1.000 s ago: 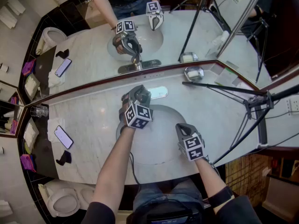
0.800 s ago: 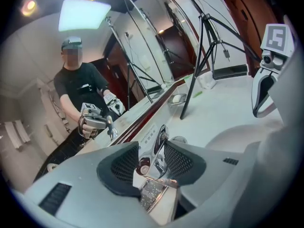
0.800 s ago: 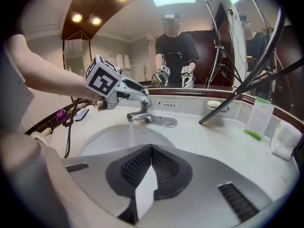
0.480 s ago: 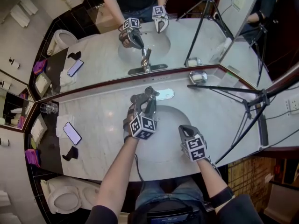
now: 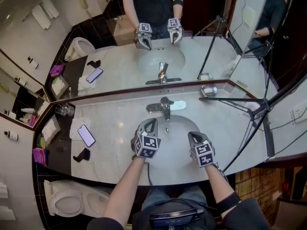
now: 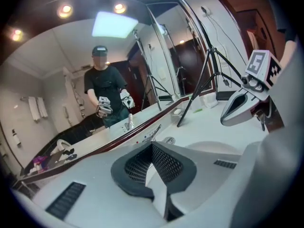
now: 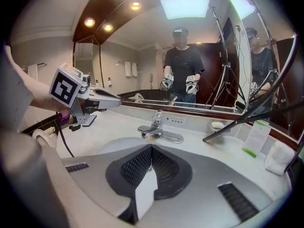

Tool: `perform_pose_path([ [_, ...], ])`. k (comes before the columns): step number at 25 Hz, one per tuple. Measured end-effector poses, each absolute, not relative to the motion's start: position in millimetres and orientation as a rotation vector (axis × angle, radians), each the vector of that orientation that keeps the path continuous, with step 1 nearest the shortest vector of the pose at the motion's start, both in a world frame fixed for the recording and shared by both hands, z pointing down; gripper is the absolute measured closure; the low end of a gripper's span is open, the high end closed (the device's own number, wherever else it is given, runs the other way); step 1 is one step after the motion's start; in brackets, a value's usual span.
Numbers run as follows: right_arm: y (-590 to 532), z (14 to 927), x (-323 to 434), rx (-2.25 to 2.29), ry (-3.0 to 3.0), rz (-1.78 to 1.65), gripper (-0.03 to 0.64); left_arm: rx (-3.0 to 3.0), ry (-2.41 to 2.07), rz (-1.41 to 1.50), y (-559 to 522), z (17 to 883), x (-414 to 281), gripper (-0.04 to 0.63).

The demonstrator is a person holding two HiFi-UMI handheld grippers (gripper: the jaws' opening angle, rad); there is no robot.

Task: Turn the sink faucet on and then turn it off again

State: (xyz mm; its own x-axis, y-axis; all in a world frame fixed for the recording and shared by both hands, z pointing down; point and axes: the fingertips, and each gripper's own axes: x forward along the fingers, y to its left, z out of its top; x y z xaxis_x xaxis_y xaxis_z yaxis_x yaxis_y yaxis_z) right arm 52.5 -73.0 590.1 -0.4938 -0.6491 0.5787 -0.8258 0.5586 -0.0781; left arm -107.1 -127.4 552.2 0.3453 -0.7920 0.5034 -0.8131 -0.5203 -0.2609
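Observation:
The chrome faucet [image 5: 165,108] stands at the back of the white sink basin [image 5: 178,150], its lever over the spout. I see no water running. My left gripper [image 5: 149,124] hangs over the basin's front left, clear of the faucet. Its jaws have just been closing and now meet with nothing between them [image 6: 152,146]. The faucet lever [image 6: 154,132] shows just beyond them. My right gripper [image 5: 194,136] hovers over the basin's front right, shut and empty [image 7: 151,148], with the faucet [image 7: 156,127] ahead of it. The left gripper [image 7: 114,99] shows at the left of the right gripper view.
A phone [image 5: 87,135], a folded towel and a glass [image 5: 62,110] lie on the counter's left. A soap dish [image 5: 209,90] sits at the back right by a tripod [image 5: 254,110]. The mirror runs behind the faucet. A toilet [image 5: 67,202] is at the lower left.
My left gripper has pulled back from the faucet toward the basin's front and its jaws have shut. The right gripper has risen slightly.

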Motion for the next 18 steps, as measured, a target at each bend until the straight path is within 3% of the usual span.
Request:
perform_pose_path([
  [18, -66, 556, 55, 1.225, -2.302, 0.409, 0.595, 2.217, -1.705, 0.503, -21, 528, -210, 0.592],
])
